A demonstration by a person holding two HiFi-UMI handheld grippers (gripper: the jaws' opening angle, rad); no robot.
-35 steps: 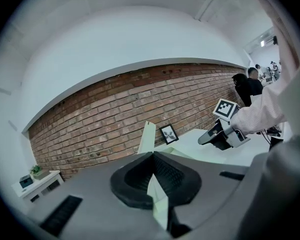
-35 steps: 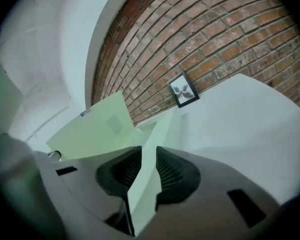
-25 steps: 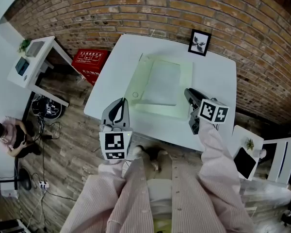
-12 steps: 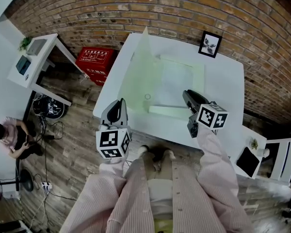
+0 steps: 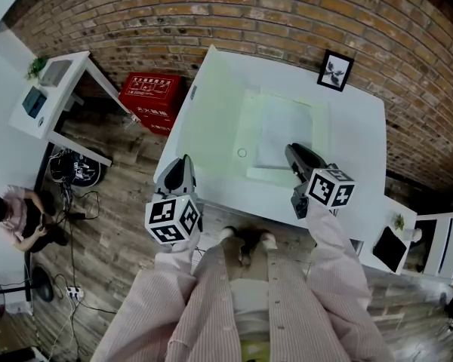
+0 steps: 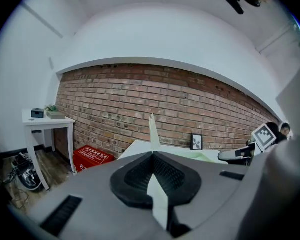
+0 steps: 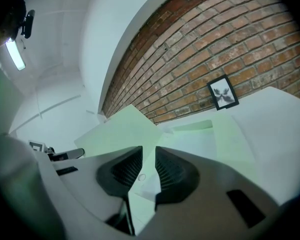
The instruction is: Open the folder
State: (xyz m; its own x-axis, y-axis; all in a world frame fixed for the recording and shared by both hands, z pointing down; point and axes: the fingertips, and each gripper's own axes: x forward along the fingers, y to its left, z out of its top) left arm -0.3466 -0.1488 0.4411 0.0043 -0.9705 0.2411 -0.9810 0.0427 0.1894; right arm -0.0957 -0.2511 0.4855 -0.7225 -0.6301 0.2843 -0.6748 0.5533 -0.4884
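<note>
Cover swung left, in left claw.

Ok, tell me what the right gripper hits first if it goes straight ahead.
Probably the flat half of the folder on the table, just ahead of the right gripper, though depth is unclear. Its jaws stand apart, have just been closing, and hold nothing.

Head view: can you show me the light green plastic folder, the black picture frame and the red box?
light green plastic folder [image 5: 211, 119]: head view, on its opened cover.
black picture frame [image 5: 335, 70]: head view, on the picture inside.
red box [image 5: 152, 96]: head view, on its printed top.
</note>
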